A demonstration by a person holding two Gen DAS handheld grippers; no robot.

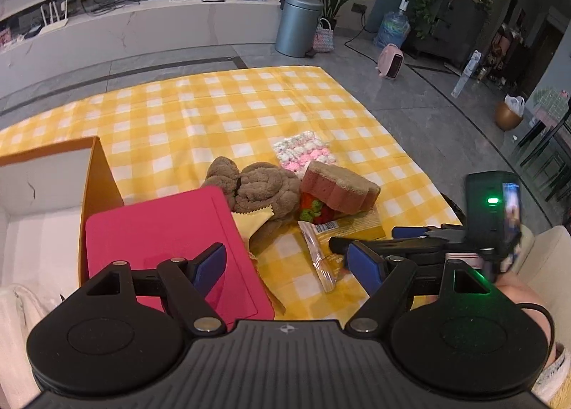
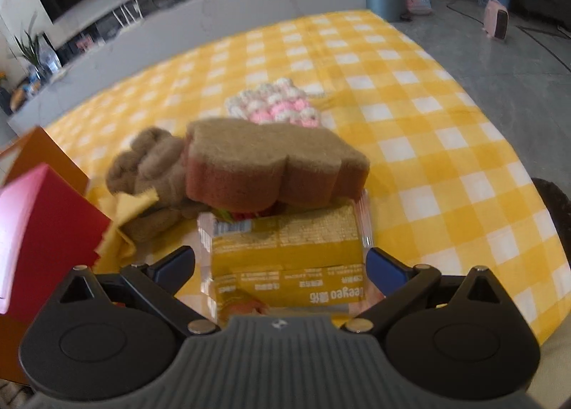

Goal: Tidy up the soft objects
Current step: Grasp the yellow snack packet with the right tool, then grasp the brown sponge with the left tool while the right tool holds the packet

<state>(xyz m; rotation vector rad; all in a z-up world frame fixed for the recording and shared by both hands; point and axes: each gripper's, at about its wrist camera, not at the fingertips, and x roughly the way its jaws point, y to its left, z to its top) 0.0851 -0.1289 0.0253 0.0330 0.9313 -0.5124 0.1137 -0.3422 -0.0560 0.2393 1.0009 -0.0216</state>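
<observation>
- A glossy yellow packet (image 2: 285, 262), crinkled plastic with clear sealed ends, lies between the blue pads of the right gripper (image 2: 280, 268); the jaws stand spread, a pad just beside each end, and contact cannot be told.
- Just beyond the packet sits a thick sponge (image 2: 271, 170), lobed in outline, with a coarse tan top and a reddish body.
- Left of the sponge lies a brown towel (image 1: 257, 184), plush and twisted into ropy folds, with a thin yellow cloth (image 1: 251, 221) with a zigzag edge at its near side.
- Farther off rests a knitted pad (image 1: 303, 153), bobbled, pink and white.
- The left gripper (image 1: 289, 264) tilts downward, jaws spread wide and empty, its left pad over a smooth pink lid (image 1: 160, 230).
- All rests on a yellow checked tablecloth (image 1: 214, 112).
</observation>
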